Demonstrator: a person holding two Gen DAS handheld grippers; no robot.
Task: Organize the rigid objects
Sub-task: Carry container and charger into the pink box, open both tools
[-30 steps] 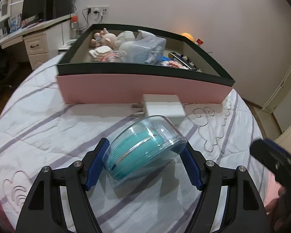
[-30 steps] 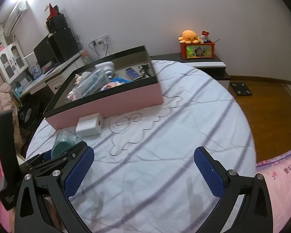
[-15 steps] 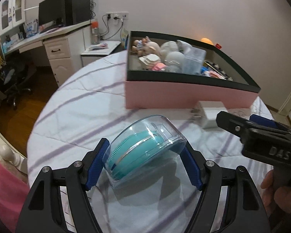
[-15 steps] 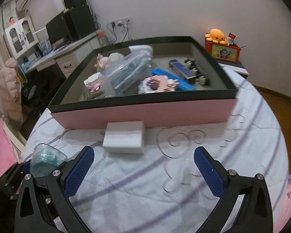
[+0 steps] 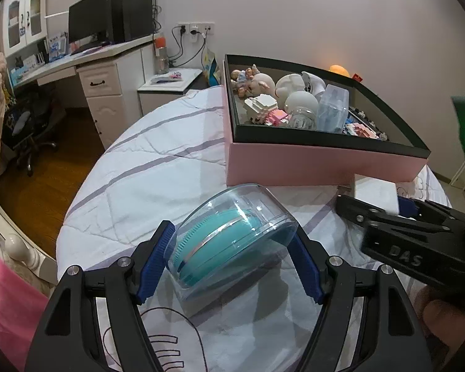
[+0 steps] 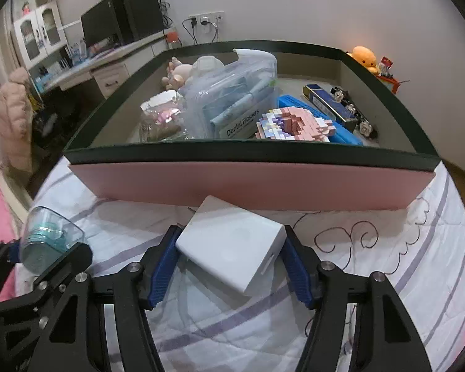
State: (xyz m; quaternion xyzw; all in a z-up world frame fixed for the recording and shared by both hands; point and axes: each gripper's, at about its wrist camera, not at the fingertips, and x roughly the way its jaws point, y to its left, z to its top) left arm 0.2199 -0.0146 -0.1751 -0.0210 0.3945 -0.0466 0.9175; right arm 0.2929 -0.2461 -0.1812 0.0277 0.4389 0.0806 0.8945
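Left wrist view: the left tool (image 5: 232, 260) pinches a clear case (image 5: 232, 235) with a teal disc, over the bed (image 5: 145, 167), just before the pink box (image 5: 319, 167).

Right wrist view: the right tool (image 6: 231, 257) clamps a white adapter (image 6: 232, 245) — just before the box (image 6: 251, 183), whose dental flossers pack (image 6: 241, 124) reads only here.

1. In the right wrist view the left gripper (image 6: 31, 266) at 8 o'clock is cut by the edge.
2. The pink box (image 6: 251, 186) hides the charger (image 6: 232, 245) prongs.
3. In the left wrist view the charger (image 5: 375, 192) at 3 o'clock is mostly hidden.
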